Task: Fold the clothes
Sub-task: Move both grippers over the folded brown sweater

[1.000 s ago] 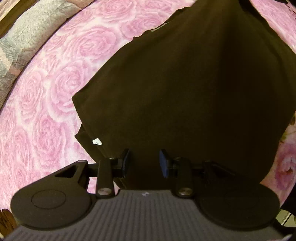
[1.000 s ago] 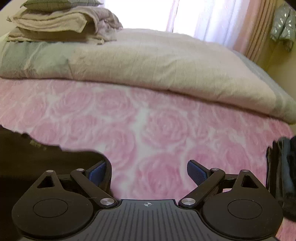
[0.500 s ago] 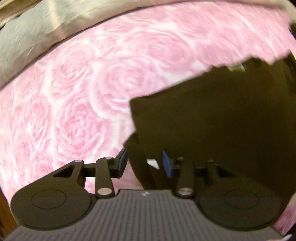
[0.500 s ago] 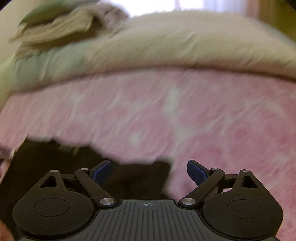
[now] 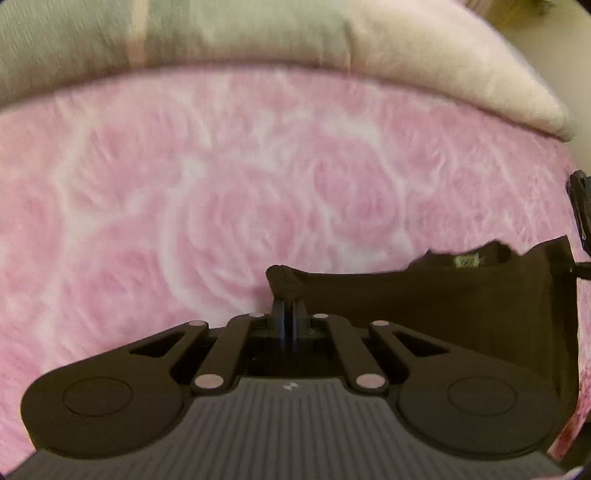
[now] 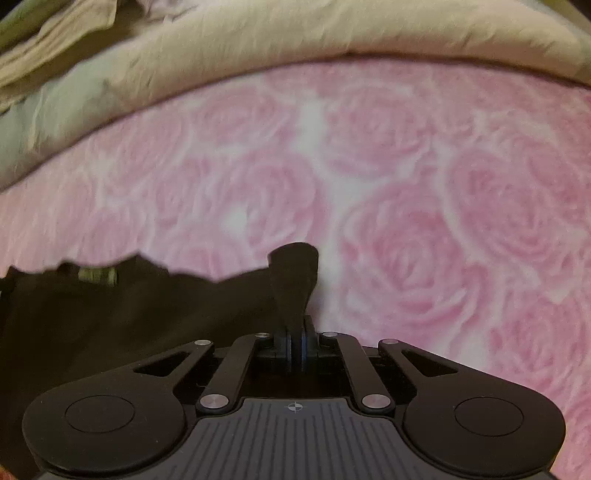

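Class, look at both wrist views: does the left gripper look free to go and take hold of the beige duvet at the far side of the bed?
Probably not yet. The left gripper is shut on the dark garment; open pink bedspread leads to the beige duvet.

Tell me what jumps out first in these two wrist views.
The pink rose-print blanket fills both views, with a beige duvet bunched along its far edge. Each hand-held gripper, left and right, is shut on a corner of the dark garment lying between them.
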`<state>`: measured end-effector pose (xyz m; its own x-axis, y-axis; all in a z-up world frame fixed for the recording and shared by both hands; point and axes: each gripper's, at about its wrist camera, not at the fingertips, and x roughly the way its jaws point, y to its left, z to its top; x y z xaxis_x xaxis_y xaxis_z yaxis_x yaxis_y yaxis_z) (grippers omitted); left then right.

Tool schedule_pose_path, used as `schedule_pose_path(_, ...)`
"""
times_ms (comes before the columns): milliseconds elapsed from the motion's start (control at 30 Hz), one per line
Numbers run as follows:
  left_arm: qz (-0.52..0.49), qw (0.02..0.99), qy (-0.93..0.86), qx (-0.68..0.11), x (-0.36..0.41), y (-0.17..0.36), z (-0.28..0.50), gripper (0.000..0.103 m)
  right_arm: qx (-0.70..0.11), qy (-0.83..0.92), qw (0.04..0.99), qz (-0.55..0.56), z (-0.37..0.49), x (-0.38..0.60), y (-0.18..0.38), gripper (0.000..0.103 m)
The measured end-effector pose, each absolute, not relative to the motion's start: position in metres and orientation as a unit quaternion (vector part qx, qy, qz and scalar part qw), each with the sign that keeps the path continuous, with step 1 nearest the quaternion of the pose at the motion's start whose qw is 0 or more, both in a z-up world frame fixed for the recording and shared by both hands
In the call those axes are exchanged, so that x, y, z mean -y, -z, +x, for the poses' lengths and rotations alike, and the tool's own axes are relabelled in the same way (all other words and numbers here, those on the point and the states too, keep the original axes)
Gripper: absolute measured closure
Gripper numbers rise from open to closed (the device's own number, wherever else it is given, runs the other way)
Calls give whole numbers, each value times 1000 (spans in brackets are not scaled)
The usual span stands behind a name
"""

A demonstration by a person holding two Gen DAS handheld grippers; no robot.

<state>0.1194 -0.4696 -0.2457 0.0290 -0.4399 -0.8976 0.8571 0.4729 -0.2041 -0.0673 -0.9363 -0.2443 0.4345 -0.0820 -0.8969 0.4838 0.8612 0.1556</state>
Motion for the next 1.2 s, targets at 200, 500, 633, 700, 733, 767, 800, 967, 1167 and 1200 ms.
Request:
schedule_pose_path(200,214,702,451,-508,457,252,133,101,-491,182,829,197,-65,939,245,100)
schedule_pose_path(500,235,718,409,-511,441,257,124,88,-491,243,818,174,-79,942,238,39)
schedule_pose_path(633,278,709,437,-479,423,237,93,87,-451,212,844,199,-108,916,212,37)
schedule_pose_path(700,292,683,478,-469,413,230,66,87,-443,160,851,231,-126,891,207,37)
schedule_pose_path(733,293,662,506,-468,408,228,51,87,-446,134,849,248,-135,877,208,37)
schedule_pose_path(767,294,639,534,-469,403,227,36,87,-456,114,843,264,-145,863,212,37)
schedule_pose_path(800,300,616,554,-473,398,230,21,87,-466,94,834,280,-156,850,218,37)
schedule_pose_path(967,371,543,567,-496,371,263,-24,86,-515,119,787,318,-216,827,251,37)
schedule_pose_path(1167,388,547,559,-488,356,258,-16,90,-525,164,768,327,-267,849,261,37)
schedule_pose_path(1200,396,546,558,-483,355,257,-16,90,-534,173,766,315,-266,848,261,37)
